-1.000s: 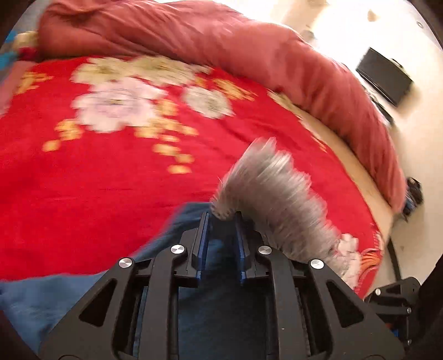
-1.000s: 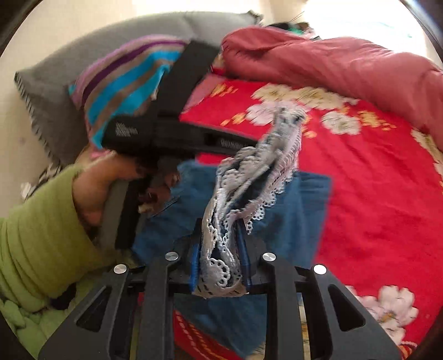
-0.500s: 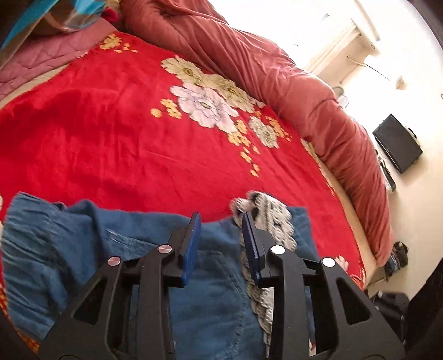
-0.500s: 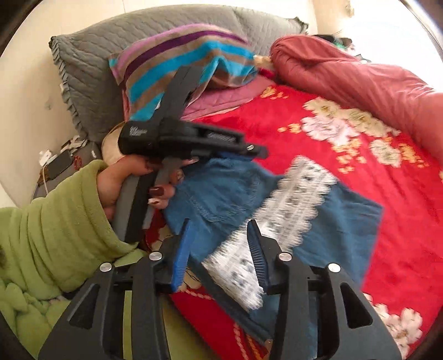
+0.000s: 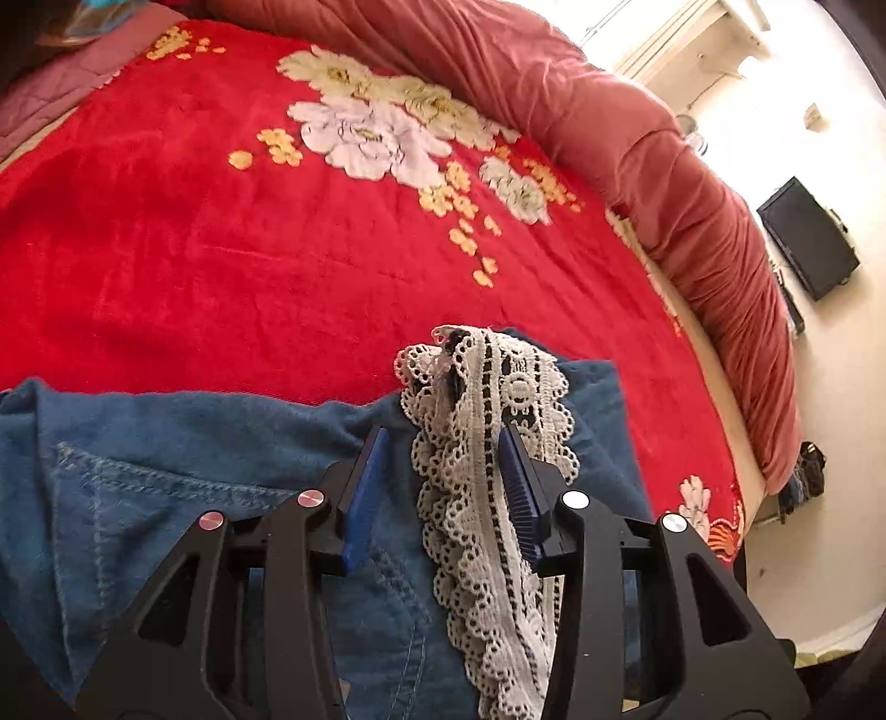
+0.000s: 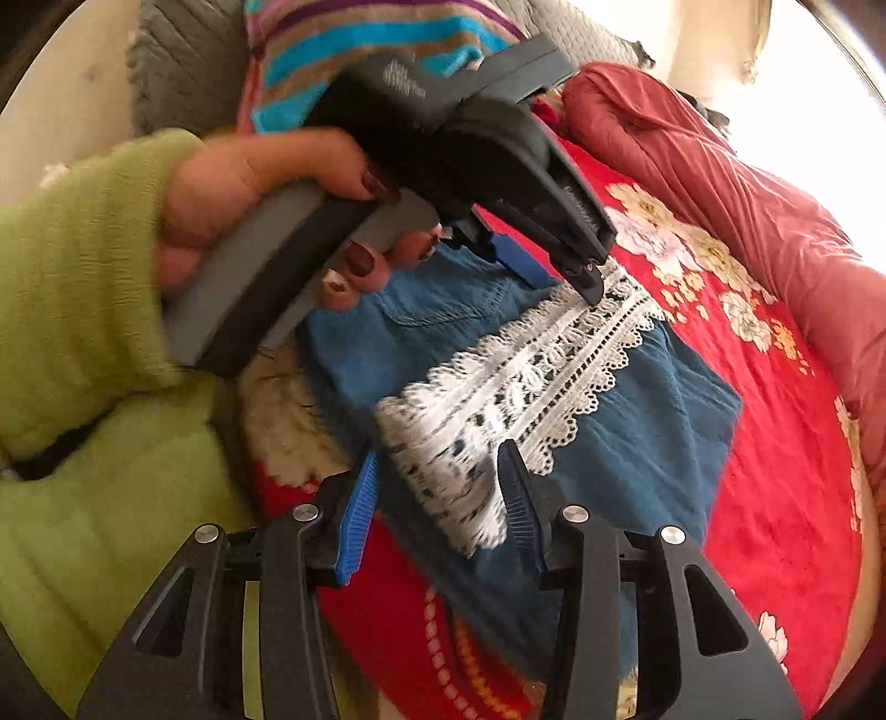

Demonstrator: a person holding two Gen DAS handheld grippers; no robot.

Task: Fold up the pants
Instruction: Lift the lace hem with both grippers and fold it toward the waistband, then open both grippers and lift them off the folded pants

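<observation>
Blue denim pants [image 5: 194, 471] lie folded on the red blanket, and their white lace hem [image 5: 487, 399] is laid across the top layer. My left gripper [image 5: 443, 437] hovers low over the far end of the lace. Its jaws are opening, the lace runs between them, and the pads do not press it. In the right wrist view, the pants [image 6: 637, 443] and lace hem [image 6: 542, 365] lie flat. My right gripper [image 6: 437, 459] straddles the near, blurred end of the lace, and its jaws are closing without pinching it. A hand in a green sleeve [image 6: 83, 277] holds the left gripper [image 6: 554, 271] at the lace's far end.
A red floral blanket [image 5: 221, 249] covers the bed, with a rolled dusty-red quilt [image 5: 664, 166] along its far and right sides. A striped pillow [image 6: 354, 50] and a grey pillow [image 6: 177, 72] sit at the head. A black screen [image 5: 808, 238] stands beyond the bed edge.
Both grippers let go of the raised lace hem, which dropped flat onto the denim. Both hands have sunk closer to the pants. The right jaws have narrowed since half a second ago.
</observation>
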